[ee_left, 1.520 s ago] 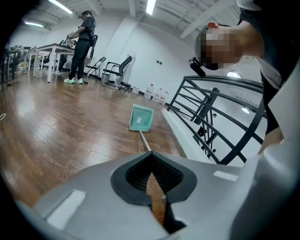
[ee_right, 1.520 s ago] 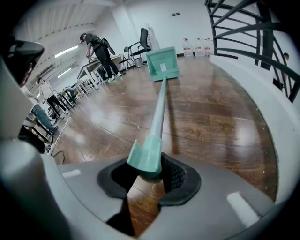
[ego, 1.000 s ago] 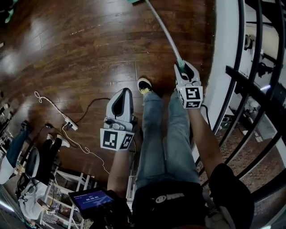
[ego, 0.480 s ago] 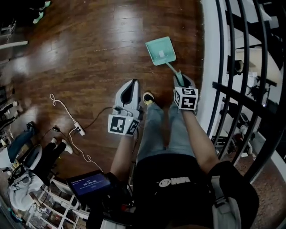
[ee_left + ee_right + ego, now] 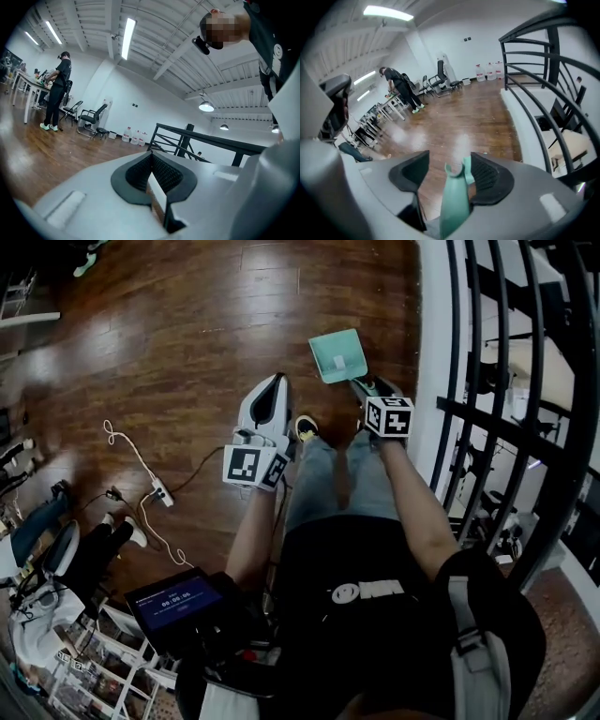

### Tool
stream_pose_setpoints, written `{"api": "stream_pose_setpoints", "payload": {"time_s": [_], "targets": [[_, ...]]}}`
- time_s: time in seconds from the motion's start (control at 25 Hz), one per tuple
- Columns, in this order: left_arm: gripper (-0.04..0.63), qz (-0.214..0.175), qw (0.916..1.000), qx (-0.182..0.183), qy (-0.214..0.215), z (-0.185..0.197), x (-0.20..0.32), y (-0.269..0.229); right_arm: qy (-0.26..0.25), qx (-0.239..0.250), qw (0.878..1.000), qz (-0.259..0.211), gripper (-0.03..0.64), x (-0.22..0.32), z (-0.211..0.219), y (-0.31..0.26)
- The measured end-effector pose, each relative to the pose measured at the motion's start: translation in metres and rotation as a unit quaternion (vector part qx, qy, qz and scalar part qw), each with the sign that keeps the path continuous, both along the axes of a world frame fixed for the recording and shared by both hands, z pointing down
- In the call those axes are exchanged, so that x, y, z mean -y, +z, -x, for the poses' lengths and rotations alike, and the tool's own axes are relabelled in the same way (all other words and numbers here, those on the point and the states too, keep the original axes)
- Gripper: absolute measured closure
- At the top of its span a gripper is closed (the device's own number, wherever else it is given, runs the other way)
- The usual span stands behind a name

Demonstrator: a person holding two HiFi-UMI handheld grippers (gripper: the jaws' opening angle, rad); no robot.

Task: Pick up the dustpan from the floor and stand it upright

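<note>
The right gripper [image 5: 449,176] has its jaws parting, and the dustpan's [image 5: 336,354] teal handle [image 5: 453,201] stands between them, close against the right-hand pad and clear of the left one, so no squeeze shows. The left gripper [image 5: 151,164] has its jaws brought together with nothing between them, and it is held level beside the person's left leg. In the head view the right gripper [image 5: 366,385] points steeply down, and the pan's scoop lies just beyond its tips over the wooden floor [image 5: 187,334]. It looks to be standing on its edge, though from above that is hard to be sure of. A black railing [image 5: 497,381] runs close on the right, and a white power strip [image 5: 161,493] lies well off to the left.
</note>
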State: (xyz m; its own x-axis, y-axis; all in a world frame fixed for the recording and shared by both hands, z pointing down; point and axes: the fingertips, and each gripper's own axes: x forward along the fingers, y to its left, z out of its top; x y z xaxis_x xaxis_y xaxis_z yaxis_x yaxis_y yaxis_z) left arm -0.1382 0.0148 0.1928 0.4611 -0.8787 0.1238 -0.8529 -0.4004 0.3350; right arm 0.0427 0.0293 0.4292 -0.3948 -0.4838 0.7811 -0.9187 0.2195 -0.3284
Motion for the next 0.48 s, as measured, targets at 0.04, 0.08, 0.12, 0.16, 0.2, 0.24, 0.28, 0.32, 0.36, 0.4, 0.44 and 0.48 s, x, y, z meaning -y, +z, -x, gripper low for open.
{"api": "stream_pose_setpoints", "payload": {"time_s": [0.04, 0.08, 0.12, 0.16, 0.2, 0.24, 0.28, 0.32, 0.36, 0.4, 0.44, 0.48], "targets": [[0.583, -0.001, 1.0, 0.005, 0.004, -0.003, 0.0, -0.002, -0.004, 0.024, 1.0, -0.007, 0.3, 0.001, 0.002, 0.0], [0.583, -0.004, 0.9999, 0.009, 0.009, -0.006, 0.0, -0.003, -0.01, 0.037, 0.999, -0.015, 0.284, 0.002, 0.001, 0.001], [0.583, -0.008, 0.9998, 0.012, 0.013, -0.008, -0.001, -0.006, -0.017, 0.042, 0.999, -0.026, 0.281, 0.004, -0.001, 0.0], [0.583, -0.011, 0.9997, 0.013, 0.016, -0.011, -0.003, -0.009, -0.027, 0.043, 0.998, -0.04, 0.281, 0.004, -0.003, -0.003], [0.583, -0.012, 0.9997, 0.015, 0.018, -0.013, -0.005, -0.014, -0.038, 0.044, 0.997, -0.056, 0.276, 0.005, -0.005, -0.008], [0.583, -0.012, 0.9996, 0.018, 0.019, -0.016, -0.008, -0.02, -0.047, 0.047, 0.995, -0.073, 0.273, 0.005, -0.009, -0.016], [0.583, -0.013, 0.9995, 0.021, 0.021, -0.017, -0.011, -0.026, -0.052, 0.053, 0.993, -0.091, 0.273, 0.006, -0.012, -0.027], [0.581, -0.015, 0.9994, 0.023, 0.023, -0.018, -0.014, -0.034, -0.054, 0.06, 0.991, -0.111, 0.275, 0.008, -0.015, -0.043], [0.583, -0.019, 0.9992, 0.024, 0.027, -0.019, -0.016, -0.042, -0.055, 0.069, 0.987, -0.135, 0.284, 0.012, -0.017, -0.063], [0.581, -0.024, 0.9989, 0.024, 0.031, -0.019, -0.018, -0.05, -0.059, 0.08, 0.982, -0.162, 0.296, 0.015, -0.016, -0.088], [0.583, -0.027, 0.9987, 0.026, 0.036, -0.02, -0.019, -0.057, -0.067, 0.093, 0.974, -0.193, 0.298, 0.018, -0.013, -0.115], [0.583, -0.029, 0.9984, 0.029, 0.04, -0.022, -0.02, -0.06, -0.078, 0.107, 0.965, -0.225, 0.299, 0.021, -0.01, -0.142]]}}
